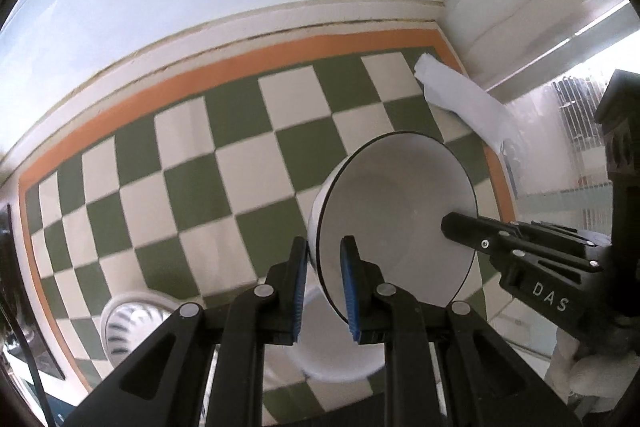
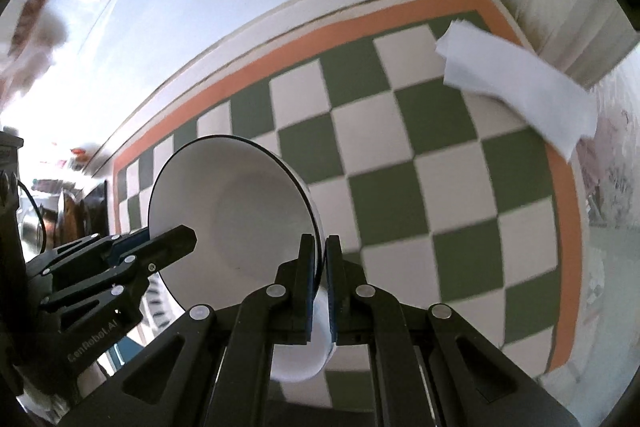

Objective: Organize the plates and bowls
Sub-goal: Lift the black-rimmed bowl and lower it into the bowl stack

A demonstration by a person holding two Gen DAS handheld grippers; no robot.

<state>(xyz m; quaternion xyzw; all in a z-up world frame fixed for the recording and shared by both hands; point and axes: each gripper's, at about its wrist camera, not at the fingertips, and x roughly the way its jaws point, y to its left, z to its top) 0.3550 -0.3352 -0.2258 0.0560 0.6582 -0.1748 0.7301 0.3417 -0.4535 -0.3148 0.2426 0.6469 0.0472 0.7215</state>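
Note:
A white bowl [image 1: 400, 223] with a thin dark rim is held tilted on its side above the green-and-white checkered table [image 1: 192, 167]. My left gripper [image 1: 324, 267] straddles its rim, one blue pad inside and one outside, with a visible gap, so the jaws stand open around the rim. My right gripper [image 2: 320, 267] is shut on the opposite rim of the same bowl [image 2: 240, 211]. Each gripper shows in the other's view: the right gripper [image 1: 520, 251], the left gripper [image 2: 120, 259].
A second white dish [image 1: 332, 347] lies below the held bowl. A ribbed white dish [image 1: 128, 323] sits at lower left. A folded white cloth [image 2: 516, 83] lies near the table's far right corner. White walls border the table behind and to the right.

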